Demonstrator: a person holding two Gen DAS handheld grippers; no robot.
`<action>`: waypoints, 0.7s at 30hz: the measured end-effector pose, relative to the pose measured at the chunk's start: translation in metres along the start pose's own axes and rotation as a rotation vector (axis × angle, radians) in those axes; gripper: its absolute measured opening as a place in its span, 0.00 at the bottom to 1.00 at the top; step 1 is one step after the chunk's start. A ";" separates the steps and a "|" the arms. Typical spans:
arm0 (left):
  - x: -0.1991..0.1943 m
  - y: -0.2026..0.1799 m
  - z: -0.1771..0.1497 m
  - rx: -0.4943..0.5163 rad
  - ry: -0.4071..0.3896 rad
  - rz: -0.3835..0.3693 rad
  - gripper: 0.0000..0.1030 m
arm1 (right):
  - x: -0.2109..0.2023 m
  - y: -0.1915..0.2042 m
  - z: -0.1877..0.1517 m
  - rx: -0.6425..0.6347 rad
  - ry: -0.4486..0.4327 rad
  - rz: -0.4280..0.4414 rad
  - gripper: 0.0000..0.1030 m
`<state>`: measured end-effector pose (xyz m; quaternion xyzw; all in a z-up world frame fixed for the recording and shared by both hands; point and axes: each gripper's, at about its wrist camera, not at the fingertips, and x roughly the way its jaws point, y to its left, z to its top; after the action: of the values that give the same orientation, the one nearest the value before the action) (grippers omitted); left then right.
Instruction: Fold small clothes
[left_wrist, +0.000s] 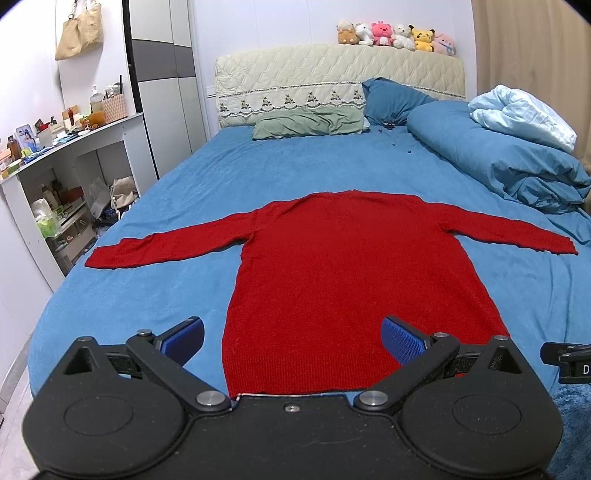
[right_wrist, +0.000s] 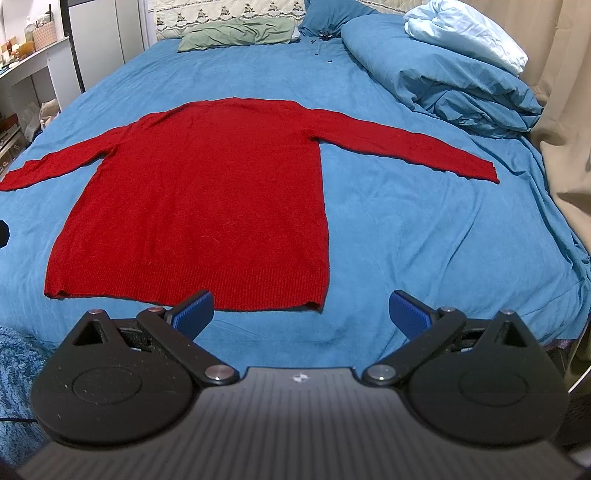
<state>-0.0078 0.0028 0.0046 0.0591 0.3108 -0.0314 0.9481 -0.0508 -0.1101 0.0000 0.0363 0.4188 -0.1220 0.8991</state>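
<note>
A red long-sleeved sweater (left_wrist: 347, 266) lies flat on the blue bed sheet (left_wrist: 192, 184), sleeves spread out to both sides, hem toward me. It also shows in the right wrist view (right_wrist: 207, 199). My left gripper (left_wrist: 291, 341) is open and empty, hovering over the hem's left part. My right gripper (right_wrist: 301, 314) is open and empty, just in front of the hem's right corner (right_wrist: 314, 304). A bit of the right gripper (left_wrist: 565, 356) shows at the right edge of the left wrist view.
A rolled blue duvet (left_wrist: 498, 155) with a pale blue blanket (left_wrist: 524, 114) lies at the back right. A green pillow (left_wrist: 310, 123) and headboard with plush toys (left_wrist: 395, 35) stand at the back. A cluttered white shelf (left_wrist: 55, 177) runs along the left.
</note>
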 end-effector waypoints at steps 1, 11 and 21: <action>0.000 0.000 0.000 0.000 0.000 0.000 1.00 | 0.000 0.000 0.000 0.000 0.000 0.000 1.00; -0.002 0.002 0.001 -0.018 -0.007 0.010 1.00 | -0.001 0.001 0.000 -0.003 -0.003 0.002 1.00; -0.003 0.000 0.001 -0.018 -0.012 0.012 1.00 | -0.001 0.001 0.001 -0.005 -0.003 0.004 1.00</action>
<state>-0.0096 0.0027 0.0073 0.0522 0.3052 -0.0233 0.9506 -0.0504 -0.1087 0.0014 0.0348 0.4175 -0.1191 0.9001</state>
